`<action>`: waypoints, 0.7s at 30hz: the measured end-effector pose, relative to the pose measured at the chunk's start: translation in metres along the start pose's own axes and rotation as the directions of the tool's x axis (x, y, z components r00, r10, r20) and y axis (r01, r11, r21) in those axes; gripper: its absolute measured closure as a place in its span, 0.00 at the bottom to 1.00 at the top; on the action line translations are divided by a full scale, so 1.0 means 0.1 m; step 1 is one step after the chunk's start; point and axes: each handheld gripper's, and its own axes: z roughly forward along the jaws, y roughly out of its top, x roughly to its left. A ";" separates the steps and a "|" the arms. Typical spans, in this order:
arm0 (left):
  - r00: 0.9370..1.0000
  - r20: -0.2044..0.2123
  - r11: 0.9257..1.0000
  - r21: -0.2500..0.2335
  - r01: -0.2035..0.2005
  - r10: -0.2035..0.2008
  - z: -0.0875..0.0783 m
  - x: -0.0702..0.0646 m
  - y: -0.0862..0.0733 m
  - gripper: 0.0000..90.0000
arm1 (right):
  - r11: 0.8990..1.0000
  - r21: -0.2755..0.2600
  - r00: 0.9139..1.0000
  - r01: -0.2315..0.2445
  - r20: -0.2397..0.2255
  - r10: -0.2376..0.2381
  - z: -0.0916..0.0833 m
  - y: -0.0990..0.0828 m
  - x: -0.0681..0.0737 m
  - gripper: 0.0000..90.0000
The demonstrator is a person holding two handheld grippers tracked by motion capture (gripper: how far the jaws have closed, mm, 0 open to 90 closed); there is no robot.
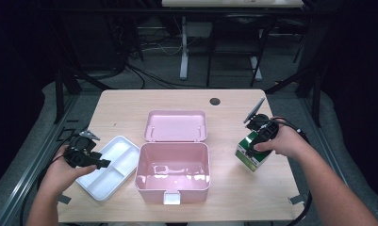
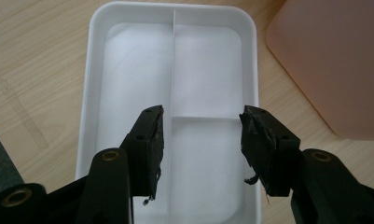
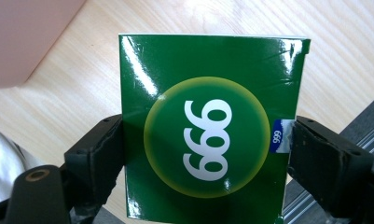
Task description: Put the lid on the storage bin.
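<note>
Clamping the green box [image 3: 208,126] at the table's four o'clock, the right gripper [image 3: 203,154] has yet to carry it into the open pink case [image 1: 172,172], while the left gripper [image 2: 201,140] hangs released over the white tray [image 2: 93,70] at eight o'clock.

the left gripper [image 1: 100,163] has its jaws wide apart. the right gripper [image 1: 251,147] has its jaws squeezed tight, tipped down.
</note>
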 end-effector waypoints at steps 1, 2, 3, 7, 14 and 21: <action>1.000 0.000 1.000 0.000 0.000 0.000 0.00 0.00 0.00 0.55 | 1.000 0.000 1.000 0.000 0.000 0.000 0.00 0.00 0.00 0.17; 1.000 0.000 1.000 -0.001 0.000 0.000 0.00 0.00 0.00 0.55 | 1.000 -0.002 1.000 0.016 -0.001 -0.016 -0.01 0.00 0.01 0.17; 1.000 0.000 1.000 -0.001 0.000 0.000 0.00 0.00 0.00 0.55 | 1.000 -0.007 1.000 0.027 0.007 -0.027 -0.02 0.01 0.03 0.17; 1.000 -0.002 1.000 -0.003 0.001 -0.001 0.00 0.00 0.00 0.55 | 0.995 -0.022 0.995 0.099 0.008 -0.099 -0.07 0.03 0.08 0.17; 1.000 -0.003 1.000 -0.004 0.001 -0.001 0.00 0.00 0.00 0.55 | 0.970 -0.007 0.969 0.242 0.058 -0.241 -0.19 0.10 0.21 0.17; 1.000 -0.002 1.000 -0.006 0.002 -0.002 0.00 0.00 0.00 0.55 | 0.941 -0.015 0.941 0.338 0.036 -0.338 -0.28 0.15 0.30 0.17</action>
